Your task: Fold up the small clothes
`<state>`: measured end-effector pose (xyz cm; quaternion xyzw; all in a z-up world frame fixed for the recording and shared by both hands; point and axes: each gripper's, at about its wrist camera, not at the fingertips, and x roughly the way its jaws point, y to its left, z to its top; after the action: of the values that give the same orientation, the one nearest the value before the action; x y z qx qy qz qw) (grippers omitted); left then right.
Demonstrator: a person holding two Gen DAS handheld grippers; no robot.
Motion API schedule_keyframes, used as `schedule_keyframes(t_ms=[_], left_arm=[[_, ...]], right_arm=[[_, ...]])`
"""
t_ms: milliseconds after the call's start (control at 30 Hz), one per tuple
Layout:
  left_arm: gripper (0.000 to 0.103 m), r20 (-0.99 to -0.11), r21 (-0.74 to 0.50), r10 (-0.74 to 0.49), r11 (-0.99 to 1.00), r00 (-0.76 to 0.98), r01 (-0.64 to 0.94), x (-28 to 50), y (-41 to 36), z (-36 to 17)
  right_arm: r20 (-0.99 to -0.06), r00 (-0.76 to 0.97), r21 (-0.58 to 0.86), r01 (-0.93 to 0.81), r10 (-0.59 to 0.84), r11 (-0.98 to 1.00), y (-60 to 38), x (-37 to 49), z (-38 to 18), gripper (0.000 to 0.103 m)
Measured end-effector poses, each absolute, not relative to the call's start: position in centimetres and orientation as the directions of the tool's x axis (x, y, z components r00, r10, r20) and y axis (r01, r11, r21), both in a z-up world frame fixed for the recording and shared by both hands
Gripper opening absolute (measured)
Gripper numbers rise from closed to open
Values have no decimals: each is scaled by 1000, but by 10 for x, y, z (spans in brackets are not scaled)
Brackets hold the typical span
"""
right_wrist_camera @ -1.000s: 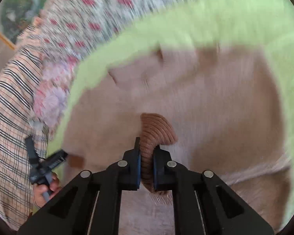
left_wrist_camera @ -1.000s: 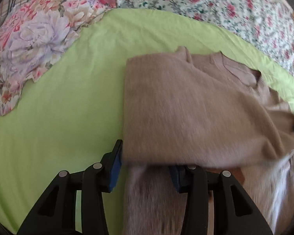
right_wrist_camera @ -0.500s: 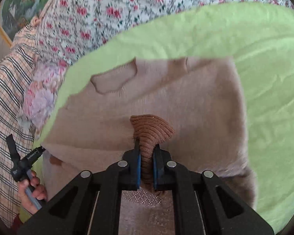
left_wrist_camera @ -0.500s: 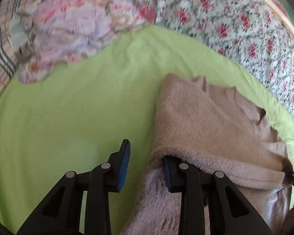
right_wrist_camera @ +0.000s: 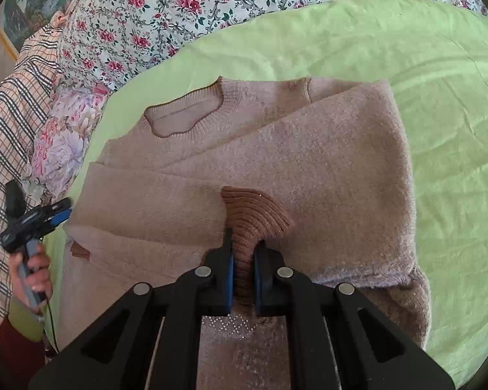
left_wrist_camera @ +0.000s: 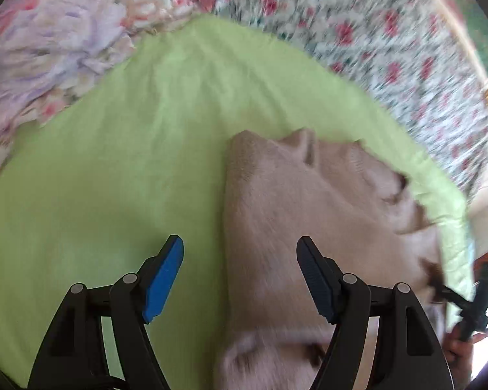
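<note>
A: Entry. The sweater [right_wrist_camera: 276, 162] lay on the green sheet [right_wrist_camera: 439, 97] of the bed, one side folded across the body, neckline [right_wrist_camera: 185, 113] toward the floral quilt [right_wrist_camera: 179, 6]. The right tongs [right_wrist_camera: 244, 260] were clamped on the brown ribbed cuff [right_wrist_camera: 253, 214], which stood bunched above the fold.

B: And the left tongs [left_wrist_camera: 240, 276]?

A: Spread wide, holding nothing, straddling the sweater's edge; that view was blurred.

B: Risks?

A: Judged: with nothing pinning the body, any pull on the cuff could drag the folded panel askew. If released while bunched, the sleeve would likely land lumpy and spoil the fold.
</note>
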<state>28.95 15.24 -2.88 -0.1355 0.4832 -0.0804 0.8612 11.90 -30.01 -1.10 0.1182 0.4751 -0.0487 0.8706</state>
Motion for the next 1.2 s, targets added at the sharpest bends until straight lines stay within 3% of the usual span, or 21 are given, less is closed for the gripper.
schedule_keyframes(t_ms=[33, 167, 233, 300, 400, 500, 667, 900, 1200], left_arm=[[59, -827, -263, -231, 965, 512, 11, 297, 145, -35], [51, -819, -111, -94, 994, 566, 5, 298, 124, -39], [37, -798, -74, -50, 997, 600, -16, 290, 121, -36], [32, -781, -38, -4, 998, 625, -41, 283, 120, -34], [32, -786, -22, 18, 998, 618, -58, 281, 121, -38], [32, -790, -7, 26, 999, 612, -51, 279, 122, -34], [32, -799, -19, -12, 1000, 601, -6, 241, 122, -17], [33, -803, -111, -126, 992, 582, 62, 151, 123, -2], [39, -838, -94, -149, 987, 526, 129, 38, 119, -14]], right_arm=[[-828, 560, 143, 187, 15, 972, -297, 119, -4, 11], [-733, 677, 48, 135, -57, 990, -276, 111, 45, 11], [-754, 651, 14, 157, -93, 987, -276, 114, 41, 11], [-801, 585, -11, 195, -126, 981, -284, 120, 18, 11], [-874, 450, -59, 281, -186, 958, -300, 125, -16, 19], [-849, 492, -19, 332, -191, 943, -306, 110, -2, 20], [-828, 537, 25, 324, -162, 946, -309, 76, 27, 42], [-834, 541, 70, 307, -113, 949, -300, 10, 46, 44], [-856, 505, 47, 281, -106, 959, -267, -74, 39, 45]])
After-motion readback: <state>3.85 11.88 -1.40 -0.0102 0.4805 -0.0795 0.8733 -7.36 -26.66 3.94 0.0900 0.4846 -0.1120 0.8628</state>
